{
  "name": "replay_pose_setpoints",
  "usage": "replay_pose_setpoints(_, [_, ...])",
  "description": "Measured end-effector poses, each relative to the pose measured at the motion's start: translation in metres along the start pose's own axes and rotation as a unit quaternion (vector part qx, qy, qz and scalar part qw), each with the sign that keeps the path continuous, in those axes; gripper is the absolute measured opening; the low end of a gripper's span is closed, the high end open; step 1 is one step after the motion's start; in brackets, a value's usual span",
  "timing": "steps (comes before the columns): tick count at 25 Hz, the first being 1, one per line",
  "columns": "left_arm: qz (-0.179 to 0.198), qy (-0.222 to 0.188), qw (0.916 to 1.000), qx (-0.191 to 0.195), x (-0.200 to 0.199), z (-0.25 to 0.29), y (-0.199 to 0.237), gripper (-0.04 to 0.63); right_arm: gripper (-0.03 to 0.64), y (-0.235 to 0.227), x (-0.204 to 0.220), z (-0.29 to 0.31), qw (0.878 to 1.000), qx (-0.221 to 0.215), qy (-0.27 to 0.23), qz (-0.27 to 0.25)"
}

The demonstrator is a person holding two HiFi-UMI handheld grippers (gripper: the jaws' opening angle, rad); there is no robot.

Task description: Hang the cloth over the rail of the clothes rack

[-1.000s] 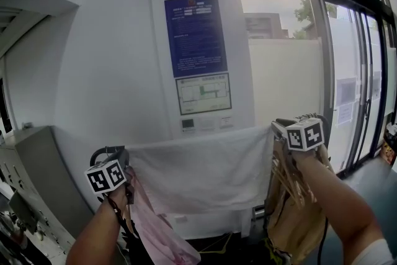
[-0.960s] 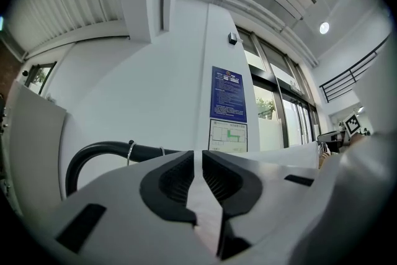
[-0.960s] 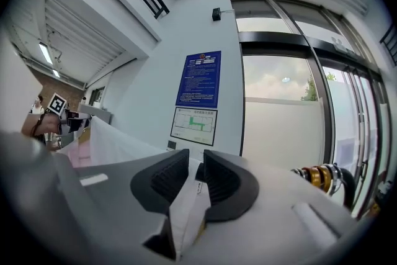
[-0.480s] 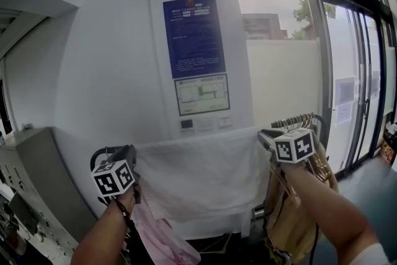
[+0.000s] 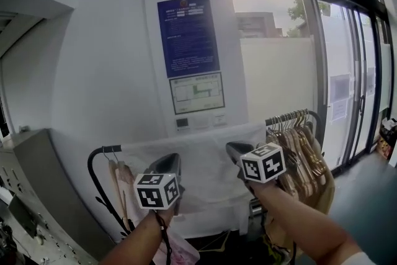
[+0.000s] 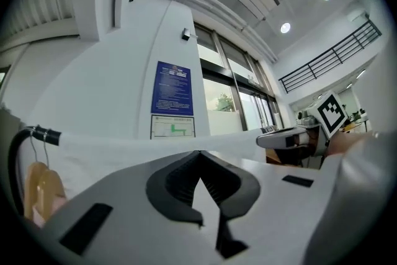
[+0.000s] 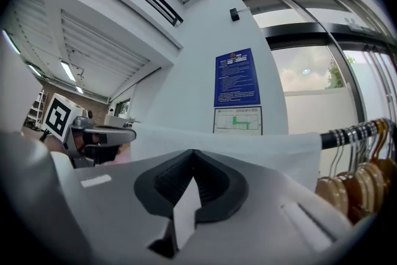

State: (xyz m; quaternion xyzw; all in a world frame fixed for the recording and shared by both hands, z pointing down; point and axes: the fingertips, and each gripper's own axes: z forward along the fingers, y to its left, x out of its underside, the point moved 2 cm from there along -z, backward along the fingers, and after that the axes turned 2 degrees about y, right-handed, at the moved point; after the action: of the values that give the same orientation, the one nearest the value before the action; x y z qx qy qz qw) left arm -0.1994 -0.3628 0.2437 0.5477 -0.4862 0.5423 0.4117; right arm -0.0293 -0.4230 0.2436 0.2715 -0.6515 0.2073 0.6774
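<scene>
Both claws are coming off the white cloth (image 5: 205, 161). A sec ago they were out at its top corners; now they're drawing in toward the middle, in front of it & apart from it. L claw (image 5: 165, 164) has just been closing, its tips now pressed together w/ nothing btwn them. R claw (image 5: 238, 150) is also showing its tips together. A pale sliver is sitting in the gap behind them, can't tell what.

Cloth is lying draped over the rail (image 5: 101, 149), spread btwn the bare left end and the wooden hangers (image 5: 304, 146), so the hang is prob. done, w/ only pulling clear left.

Head view is showing how far the cloth is hanging down. The claw views are giving only its top fold, but each is catching the other claw side-on.
</scene>
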Motion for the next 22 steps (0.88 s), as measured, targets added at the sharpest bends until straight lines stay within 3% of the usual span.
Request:
replay_pose_setpoints(8, [-0.025,0.013,0.9987,0.042,0.026,0.022,-0.052,0.006,0.002,0.061,0.022,0.02,0.999,-0.05,0.002,0.014])
replay_pose_setpoints(22, [-0.033,0.022,0.998,0.05,0.034,0.027,-0.046,0.006,0.0,0.065,0.03,0.023,0.999,-0.041,-0.001,0.023])
